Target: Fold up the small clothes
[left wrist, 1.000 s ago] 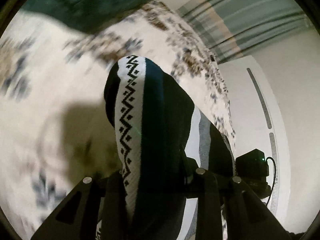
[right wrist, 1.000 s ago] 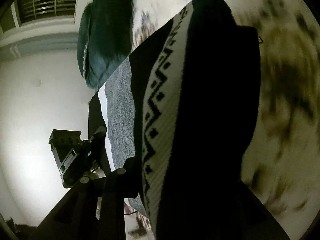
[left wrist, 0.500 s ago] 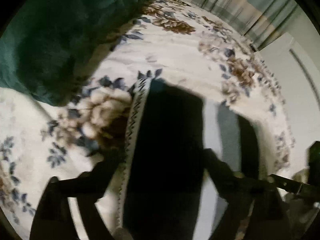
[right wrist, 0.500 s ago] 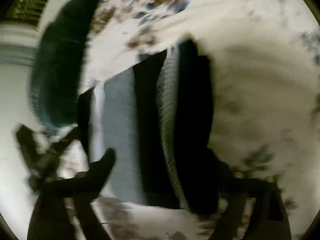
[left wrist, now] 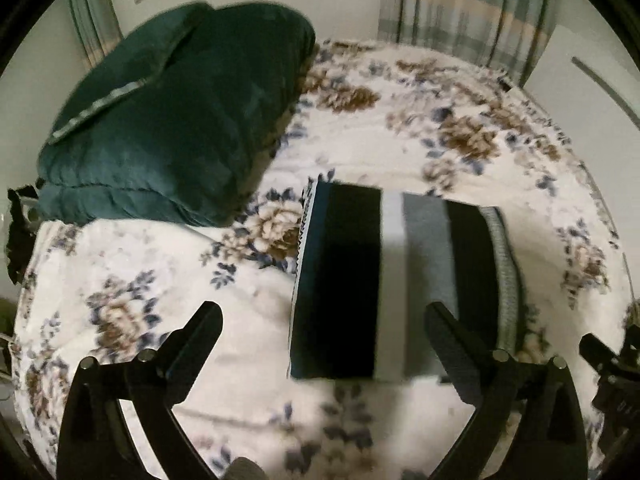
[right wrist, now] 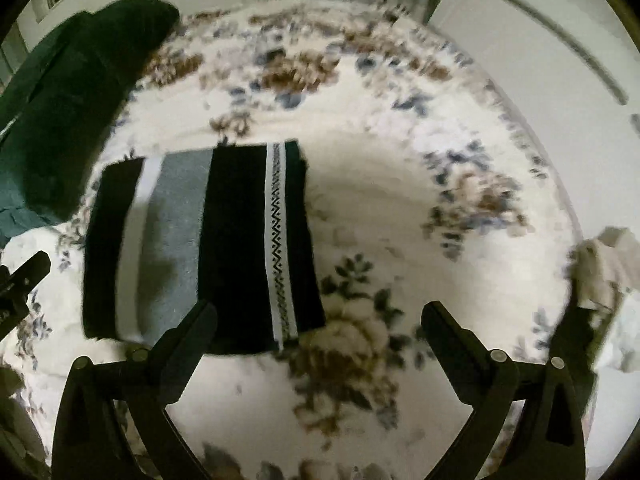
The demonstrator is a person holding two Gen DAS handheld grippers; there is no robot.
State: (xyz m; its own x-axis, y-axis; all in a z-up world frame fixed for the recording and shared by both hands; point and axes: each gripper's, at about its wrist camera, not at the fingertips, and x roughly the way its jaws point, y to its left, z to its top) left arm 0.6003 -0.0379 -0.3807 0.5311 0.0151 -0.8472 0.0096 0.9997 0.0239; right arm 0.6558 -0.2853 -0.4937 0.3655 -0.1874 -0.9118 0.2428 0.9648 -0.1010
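Two tools hang over the bed, and we read the scene from its left side across. Far left in the left wrist view sits a dark green pillow (left wrist: 176, 120), well apart from anything we need. Next comes our left tool (left wrist: 320, 330), its jaws spreading wide and nothing between them; the left finger (left wrist: 196, 344) stands over bare floral bedspread (left wrist: 400, 148), the right one overlaps the cloth's near edge in the view, whether touching we cannot tell. The folded garment (left wrist: 360, 280), a dark knit with grey and white bands and a zigzag stripe, lies flat on the bedspread as a neat rectangle, just right of the pillow.

In the right wrist view the same garment (right wrist: 200, 248) lies left of centre. Our right tool (right wrist: 320, 324) is released too, empty, with its left finger over the garment's near corner. Far right, a pale crumpled cloth (right wrist: 608, 264) lies at the bed's edge, likely the next piece.

Our worry from here: a finger close above the near hem could snag the knit as it moves away and drag the top layer open. The plush bedspread is soft, so a nudge could also skew the stack. Swinging right toward the pale cloth, we should clear the fold first.
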